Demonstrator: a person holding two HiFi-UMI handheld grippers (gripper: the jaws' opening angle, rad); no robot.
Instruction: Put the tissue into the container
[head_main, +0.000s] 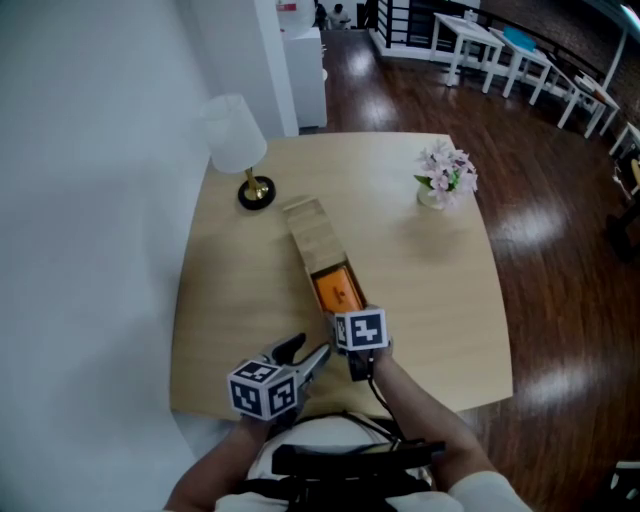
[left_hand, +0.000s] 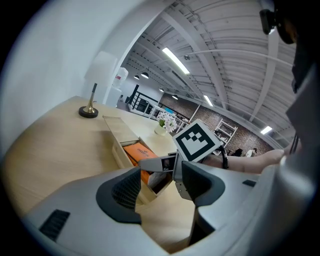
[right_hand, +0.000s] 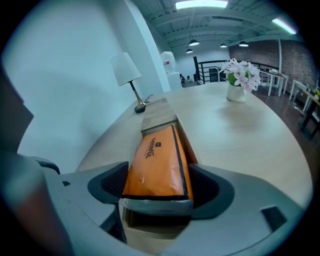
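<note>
Right gripper (right_hand: 159, 182): clamps, jaws spread wide, the near end of the orange tissue pack (right_hand: 156, 155), long axis toward 12 o'clock, far end down in the open wooden container (right_hand: 158, 117), with the open, empty left gripper (head_main: 305, 355) at 8 o'clock.

tissue pack (head_main: 338, 290) lies in the container (head_main: 312, 232) on the table (head_main: 430, 300); lamp (head_main: 240, 150) behind-left of it, flowers (head_main: 447, 175) behind-right.

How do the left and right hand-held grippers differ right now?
The right hand-held gripper holds the tissue pack at the open end of the wooden container; the left hand-held gripper holds nothing. The right's jaws press the pack's sides; the left's stand apart. The left sits nearer the table edge than the right. Both face the container.
</note>
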